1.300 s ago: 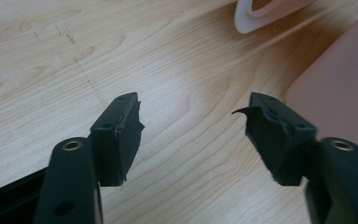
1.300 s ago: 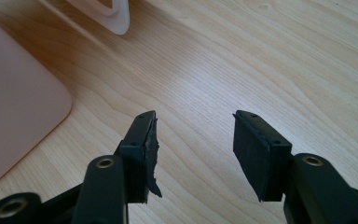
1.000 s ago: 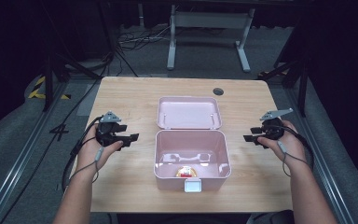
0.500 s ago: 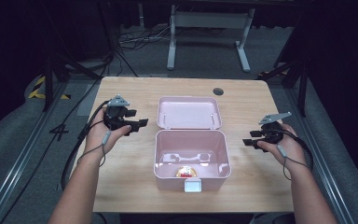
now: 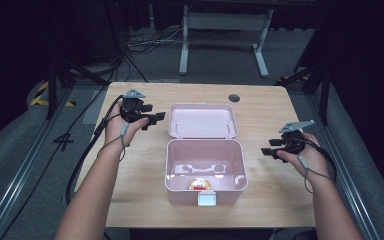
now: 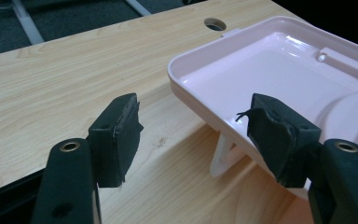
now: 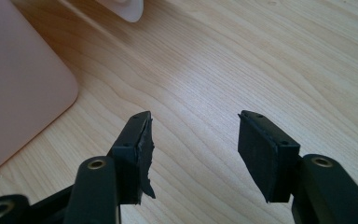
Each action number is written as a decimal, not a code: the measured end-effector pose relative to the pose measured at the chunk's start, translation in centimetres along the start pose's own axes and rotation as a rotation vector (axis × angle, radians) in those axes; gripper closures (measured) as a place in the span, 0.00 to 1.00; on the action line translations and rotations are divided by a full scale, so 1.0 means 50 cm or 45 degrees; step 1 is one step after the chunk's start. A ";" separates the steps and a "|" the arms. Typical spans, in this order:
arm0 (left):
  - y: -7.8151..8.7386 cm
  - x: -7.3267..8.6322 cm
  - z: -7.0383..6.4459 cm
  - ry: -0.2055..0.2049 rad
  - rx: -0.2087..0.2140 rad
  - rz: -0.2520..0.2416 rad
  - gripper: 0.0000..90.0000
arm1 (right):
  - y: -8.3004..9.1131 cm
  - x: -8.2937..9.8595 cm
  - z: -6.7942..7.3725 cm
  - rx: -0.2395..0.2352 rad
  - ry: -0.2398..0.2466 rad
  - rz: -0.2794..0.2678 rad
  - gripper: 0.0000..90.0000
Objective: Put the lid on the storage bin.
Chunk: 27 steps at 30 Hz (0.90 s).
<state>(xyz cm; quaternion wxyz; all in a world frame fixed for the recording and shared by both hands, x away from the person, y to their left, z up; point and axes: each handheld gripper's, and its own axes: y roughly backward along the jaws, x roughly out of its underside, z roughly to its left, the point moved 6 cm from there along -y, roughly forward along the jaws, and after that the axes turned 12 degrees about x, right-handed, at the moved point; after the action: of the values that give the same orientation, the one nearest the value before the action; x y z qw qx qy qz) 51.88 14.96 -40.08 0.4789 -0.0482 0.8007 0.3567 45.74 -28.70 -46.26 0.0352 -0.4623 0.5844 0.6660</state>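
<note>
A pink plastic box (image 5: 205, 172) stands open in the middle of the wooden table (image 5: 135, 175), its lid (image 5: 202, 121) laid back flat behind it. A small red and yellow object (image 5: 199, 184) lies inside near the front wall. My left gripper (image 5: 156, 118) is open just left of the lid's edge (image 6: 200, 100), nothing between its pads (image 6: 121, 135). My right gripper (image 5: 269, 151) hangs open over bare wood to the right of the box (image 7: 18, 88), holding nothing.
A round cable hole (image 5: 234, 98) sits in the table behind the lid. A white latch tab (image 5: 207, 199) sticks out from the box's front. Cables trail from both grippers off the table sides. A metal stand (image 5: 220, 30) is on the floor beyond.
My left gripper has moved forward and right, from beside the box up to the left edge of the lid. The right gripper has drifted slightly toward the person.
</note>
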 end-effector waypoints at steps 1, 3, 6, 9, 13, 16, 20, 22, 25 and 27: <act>-0.008 -0.003 0.002 -0.002 -0.002 0.010 0.39 | 0.001 0.001 0.000 0.002 -0.001 -0.001 0.51; -0.021 -0.008 0.005 0.020 0.022 0.001 0.39 | 0.002 0.002 0.001 0.004 -0.004 0.000 0.51; -0.039 -0.016 0.013 0.045 0.025 -0.004 0.39 | 0.003 0.004 0.003 0.005 0.001 -0.003 0.51; -0.060 -0.023 0.017 0.066 0.050 -0.021 0.39 | 0.005 0.007 0.005 0.006 0.003 -0.003 0.51; -0.087 -0.026 0.026 0.066 0.041 0.002 0.39 | 0.009 0.011 0.006 0.002 -0.010 -0.006 0.51; -0.106 -0.027 0.024 0.072 0.071 0.013 0.39 | 0.013 0.016 0.007 0.010 -0.017 -0.008 0.51; -0.126 -0.024 0.029 0.125 0.117 0.001 0.39 | 0.017 0.022 0.008 0.014 -0.024 -0.005 0.51; -0.135 -0.017 0.037 0.139 0.112 0.021 0.39 | 0.019 0.024 0.007 0.018 -0.022 -0.008 0.51; -0.144 -0.012 0.046 0.133 0.121 0.040 0.40 | 0.021 0.028 0.007 0.021 -0.029 -0.004 0.51; -0.148 -0.011 0.050 0.138 0.142 0.038 0.41 | 0.021 0.030 0.007 0.020 -0.028 -0.005 0.51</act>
<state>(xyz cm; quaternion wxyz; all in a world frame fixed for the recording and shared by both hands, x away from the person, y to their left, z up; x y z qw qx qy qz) 57.11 10.89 -44.28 0.4313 -0.0286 0.8448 0.3154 44.06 -29.47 -46.52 0.0465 -0.4559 0.5884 0.6662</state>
